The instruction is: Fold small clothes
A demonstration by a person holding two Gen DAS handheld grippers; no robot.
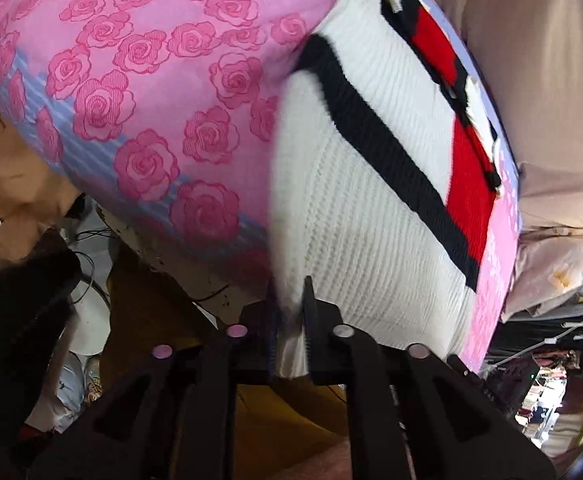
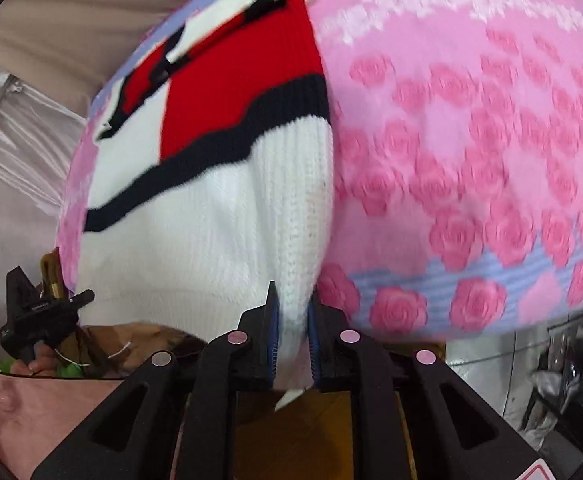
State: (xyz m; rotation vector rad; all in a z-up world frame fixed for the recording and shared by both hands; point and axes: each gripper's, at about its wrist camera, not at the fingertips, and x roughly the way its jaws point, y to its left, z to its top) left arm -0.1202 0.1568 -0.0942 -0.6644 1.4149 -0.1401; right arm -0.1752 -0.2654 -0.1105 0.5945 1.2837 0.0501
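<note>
A small knitted sweater, white with a black stripe and red panels (image 1: 371, 208), lies on a pink rose-patterned sheet (image 1: 151, 100). My left gripper (image 1: 291, 320) is shut on the sweater's white hem at the near edge of the bed. In the right wrist view the same sweater (image 2: 219, 200) lies on the sheet (image 2: 471, 140), and my right gripper (image 2: 293, 312) is shut on a folded white edge of it. The left gripper (image 2: 39, 312) shows at the far left, beside the sweater's other hem corner.
The sheet covers a mattress whose edge (image 1: 195, 276) drops off just in front of both grippers. Beige fabric (image 1: 531, 60) lies beyond the sweater. Cables and clutter (image 1: 83, 280) sit on the floor below the bed.
</note>
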